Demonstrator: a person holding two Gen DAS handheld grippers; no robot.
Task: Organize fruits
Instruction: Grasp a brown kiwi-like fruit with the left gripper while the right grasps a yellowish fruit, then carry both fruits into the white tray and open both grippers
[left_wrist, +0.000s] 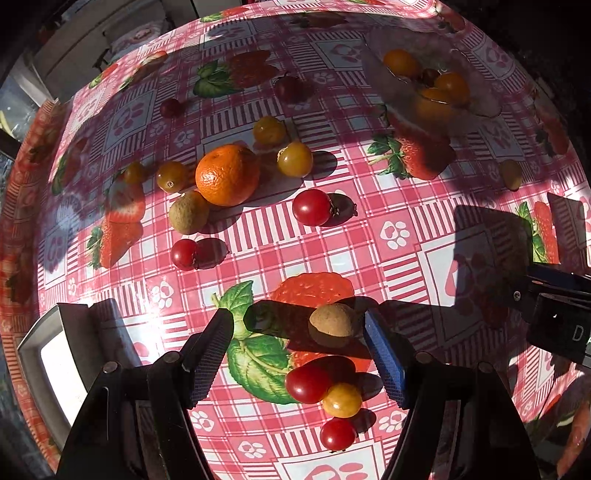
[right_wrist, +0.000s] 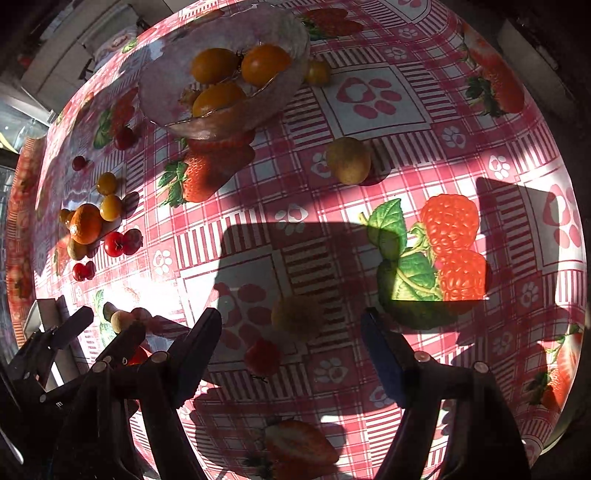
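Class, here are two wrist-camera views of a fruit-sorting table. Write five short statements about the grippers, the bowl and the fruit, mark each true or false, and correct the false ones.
1. The left gripper is open, with a brown fruit between its fingers. True.
2. The glass bowl holds only red tomatoes. False: it shows orange-yellow tomatoes.
3. The mandarin lies on the tablecloth, outside the bowl. True.
4. The right gripper is shut on a tomato. False: it is open and grips nothing.
5. The red tomato touches the mandarin. False: they lie apart.
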